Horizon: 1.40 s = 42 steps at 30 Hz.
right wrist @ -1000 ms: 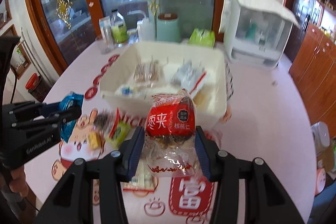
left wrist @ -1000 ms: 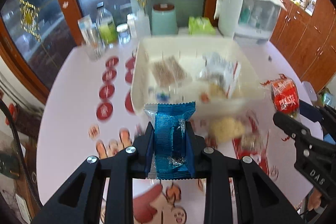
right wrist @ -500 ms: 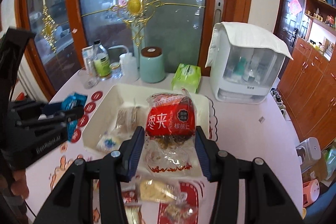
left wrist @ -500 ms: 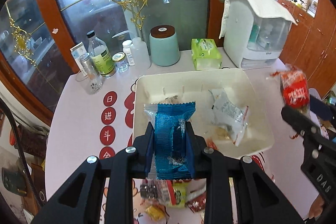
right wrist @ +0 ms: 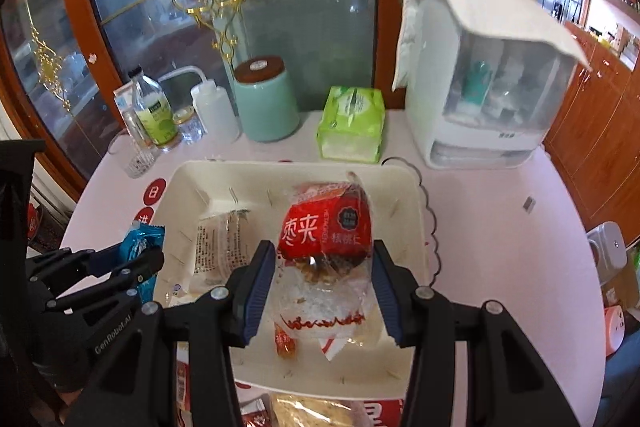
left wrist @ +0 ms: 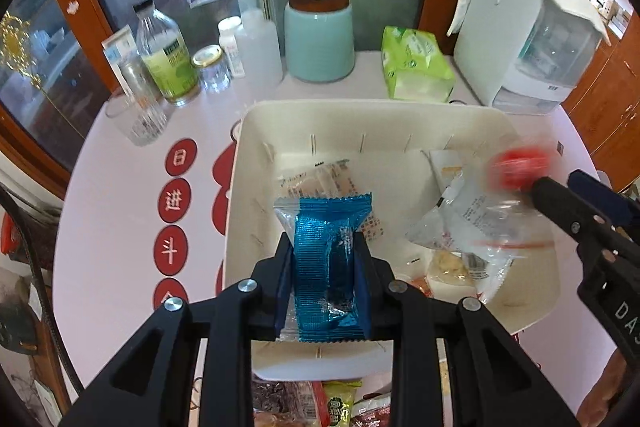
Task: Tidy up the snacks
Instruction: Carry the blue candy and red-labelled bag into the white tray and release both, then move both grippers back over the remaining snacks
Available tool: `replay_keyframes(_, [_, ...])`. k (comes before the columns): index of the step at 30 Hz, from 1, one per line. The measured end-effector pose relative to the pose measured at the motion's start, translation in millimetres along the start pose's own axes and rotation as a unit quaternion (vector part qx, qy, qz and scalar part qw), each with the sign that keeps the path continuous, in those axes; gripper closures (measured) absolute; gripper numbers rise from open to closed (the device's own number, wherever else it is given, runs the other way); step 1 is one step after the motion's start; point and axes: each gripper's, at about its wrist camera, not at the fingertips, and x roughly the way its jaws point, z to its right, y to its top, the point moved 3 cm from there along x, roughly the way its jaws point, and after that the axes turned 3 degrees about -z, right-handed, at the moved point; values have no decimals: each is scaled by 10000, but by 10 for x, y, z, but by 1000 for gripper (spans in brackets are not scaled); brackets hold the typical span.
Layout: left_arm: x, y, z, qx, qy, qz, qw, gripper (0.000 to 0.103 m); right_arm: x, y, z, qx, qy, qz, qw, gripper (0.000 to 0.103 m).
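While my left gripper [left wrist: 325, 259] pinches the blue foil wafer packet [left wrist: 329, 259] upright between its pads, it hangs over the near-left part of the cream snack bin [left wrist: 372, 111]; my right gripper [right wrist: 320, 287] has its jaws spread wider than the red-labelled date-and-walnut bag [right wrist: 326, 251], which appears to be slipping free above the bin's middle, though I cannot tell whether a pad yet touches it; to finish well I judge I should lower the left over bare floor beside the clear cracker sleeve [right wrist: 222, 247] before letting go, so nothing bounces over the rim; the right's bag is a red blur in the left view; loose snacks [left wrist: 316, 403] at the near edge are cut off, their kinds unreadable.
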Motion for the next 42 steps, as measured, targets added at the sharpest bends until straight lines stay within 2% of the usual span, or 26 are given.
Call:
replay_keyframes(1, [54,-8,-14,-24,-1,-58,10000,63,54,0,-15,9,32,-32,10000,55])
replay_keyframes(2, [85,-15,-22,-43,4,-91,9999,39,107,-2,-38,43,156,-107,9998,55])
replay_keyframes(4, [114,-48,-81,-160,90,-49,9998,14,188,-13,-59,152,349,-243,9990,54])
replay_keyframes(7, [108,-71,-161,-222,68,-31,9997,13,256,-44,-90,262,509,-402,9976,54])
replay_keyframes(19, [-64,-174,-364,-347,67,44,9994,13,120,-148,-150,152,526,-412,9977,54])
replay_keyframes(33, [-622,-407,-341,-268,39,390,9989,13,-305,-389,-171,55,641,-301,9975,54])
replay_keyframes(42, [-969,-755,-403,-418,36,546,9976,13,-669,-686,-179,-13,821,-232,9964,54])
